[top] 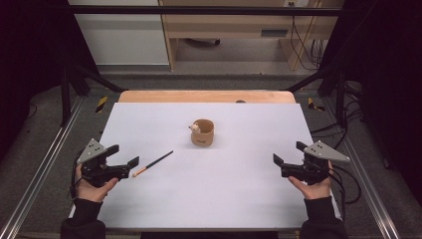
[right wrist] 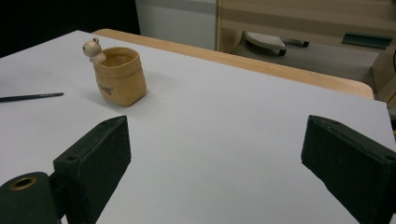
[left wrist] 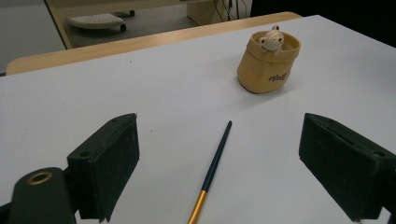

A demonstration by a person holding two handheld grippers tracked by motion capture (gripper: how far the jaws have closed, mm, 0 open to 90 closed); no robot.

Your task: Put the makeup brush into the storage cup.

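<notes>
A tan cup (top: 202, 133) with a small animal figure on its rim stands upright near the middle of the white table (top: 209, 199). A thin dark brush with a gold ferrule (top: 152, 164) lies flat, left of the cup. My left gripper (top: 123, 155) is open at the table's left edge, its jaws just short of the brush's gold end. In the left gripper view the brush (left wrist: 212, 169) lies between the wide jaws, with the cup (left wrist: 268, 61) beyond. My right gripper (top: 288, 154) is open and empty at the right edge. The right gripper view has the cup (right wrist: 119, 76) and brush (right wrist: 31, 97) far off.
A wooden strip (top: 206, 96) borders the table's far edge. Metal rails (top: 45, 159) run along both sides. Wooden furniture (top: 239, 25) and cables stand on the floor beyond the table.
</notes>
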